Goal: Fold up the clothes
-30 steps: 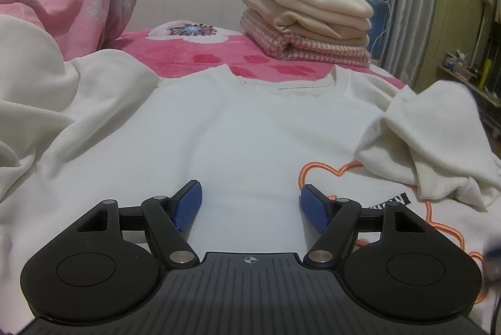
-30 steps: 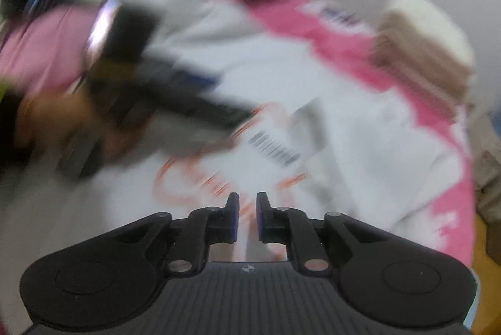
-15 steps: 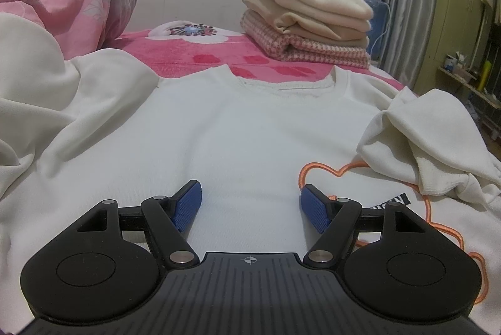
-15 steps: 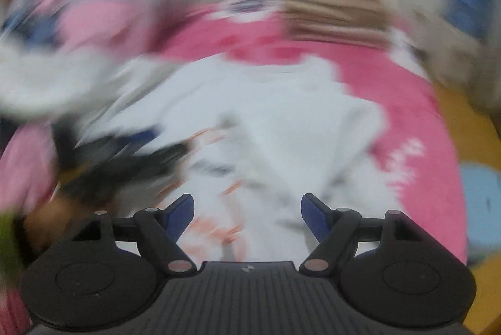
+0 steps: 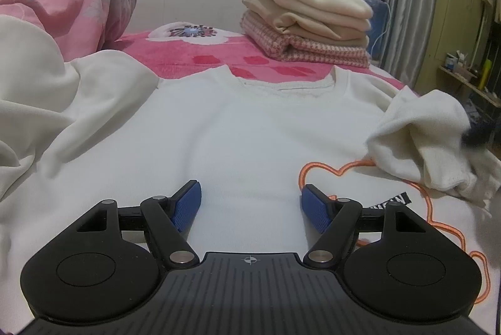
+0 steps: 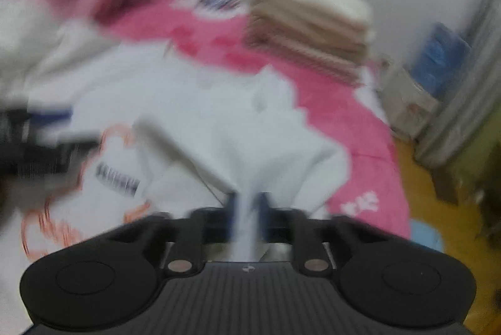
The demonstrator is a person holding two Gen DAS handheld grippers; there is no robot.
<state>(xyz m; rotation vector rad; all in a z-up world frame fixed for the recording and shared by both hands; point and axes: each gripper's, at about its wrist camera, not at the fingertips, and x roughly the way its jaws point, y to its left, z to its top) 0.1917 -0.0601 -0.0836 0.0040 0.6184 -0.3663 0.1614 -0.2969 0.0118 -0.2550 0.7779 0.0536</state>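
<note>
A white sweatshirt [image 5: 250, 131] with an orange outline print lies flat on the pink bed, collar at the far side. My left gripper [image 5: 250, 205] is open and empty, low over the shirt's chest. The shirt's right sleeve [image 5: 422, 140] lies bunched over the print. In the blurred right wrist view my right gripper [image 6: 249, 206] is shut on the white sleeve fabric [image 6: 250, 162], which rises into its jaws. The left gripper shows as a dark blur at the left edge [image 6: 31, 143].
A stack of folded cream and checked clothes [image 5: 307, 24] sits at the bed's far end. A pink and grey quilt [image 5: 62, 2] is piled at the far left. Another cream garment [image 5: 47, 103] lies at left. Curtain and shelves stand right of the bed.
My right gripper opened, swung toward the sleeve and has closed on its fabric. The sleeve pile has shifted slightly. My left gripper has stayed put.
</note>
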